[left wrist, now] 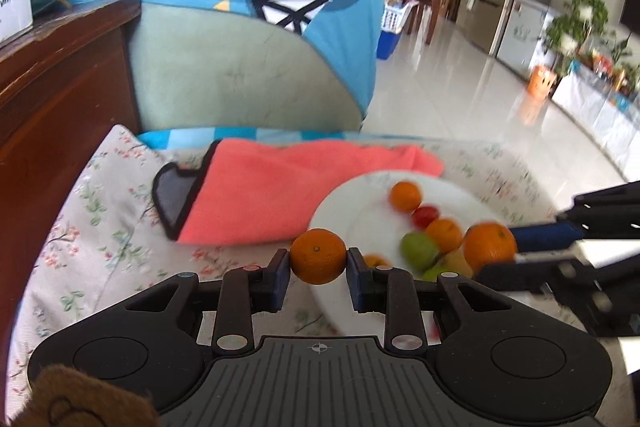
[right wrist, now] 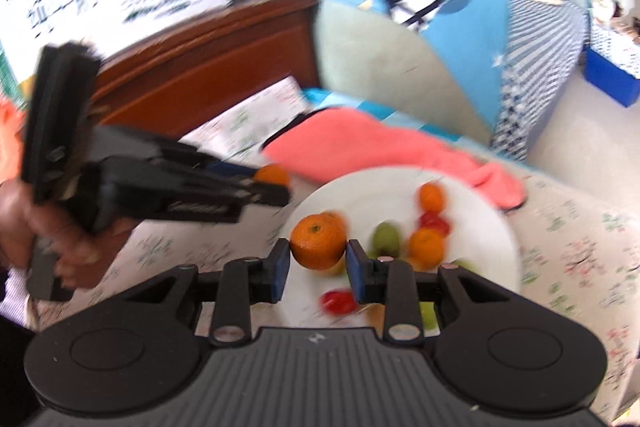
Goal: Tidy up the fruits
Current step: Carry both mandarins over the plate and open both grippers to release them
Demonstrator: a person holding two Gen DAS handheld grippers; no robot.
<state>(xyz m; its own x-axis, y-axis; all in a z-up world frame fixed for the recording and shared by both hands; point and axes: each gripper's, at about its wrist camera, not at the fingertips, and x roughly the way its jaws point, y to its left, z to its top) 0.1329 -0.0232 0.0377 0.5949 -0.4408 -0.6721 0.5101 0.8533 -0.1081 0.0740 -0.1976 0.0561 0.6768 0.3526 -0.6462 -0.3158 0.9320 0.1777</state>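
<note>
My left gripper [left wrist: 318, 259] is shut on an orange mandarin [left wrist: 318, 255], held above the left edge of a white plate [left wrist: 340, 207]. My right gripper [right wrist: 318, 253] is shut on another mandarin [right wrist: 318, 241] above the plate [right wrist: 492, 211]; it also shows in the left wrist view [left wrist: 490, 246]. On the plate lie more mandarins [left wrist: 405, 195], a red tomato [left wrist: 425, 215] and green fruits [left wrist: 418, 250]. In the right wrist view the left gripper [right wrist: 276, 187] comes in from the left with its mandarin [right wrist: 273, 174].
The plate sits on a floral cloth [left wrist: 100, 211]. A coral pink towel [left wrist: 272, 195] lies behind the plate. A green and blue cushion [left wrist: 248, 67] and a dark wooden bed frame [left wrist: 60, 79] stand behind. Tiled floor lies at right.
</note>
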